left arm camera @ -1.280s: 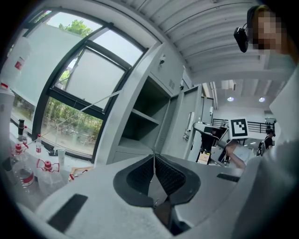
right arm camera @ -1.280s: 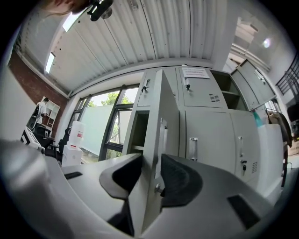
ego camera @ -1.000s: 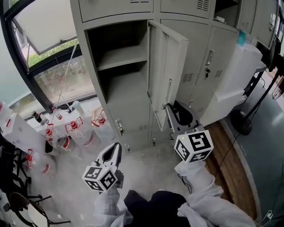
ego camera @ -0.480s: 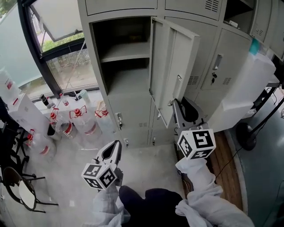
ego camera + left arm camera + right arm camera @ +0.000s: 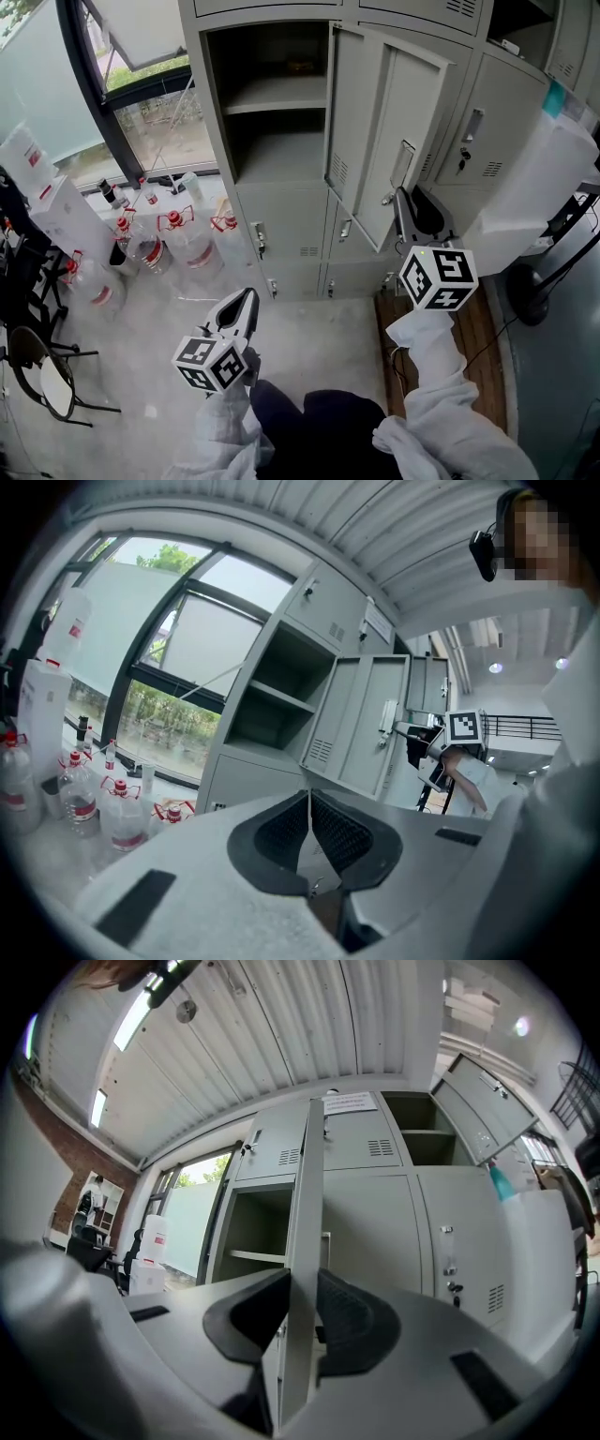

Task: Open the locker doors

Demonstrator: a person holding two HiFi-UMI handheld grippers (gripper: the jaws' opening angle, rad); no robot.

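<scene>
Jaws of right gripper (image 5: 303, 1283) clamp locker door (image 5: 384, 122), left gripper (image 5: 247, 298) clenched empty above grey floor (image 5: 314, 347)

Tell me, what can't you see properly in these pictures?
Head view: brownish smudge inside the open locker, too dim and small to name.
Head view: labels on the bottles, too small to read.
Right gripper view: locker door seen edge-on, so its faces stay hidden.

No readable text, locker notice (image 5: 352, 1102) seemingly blurred
</scene>
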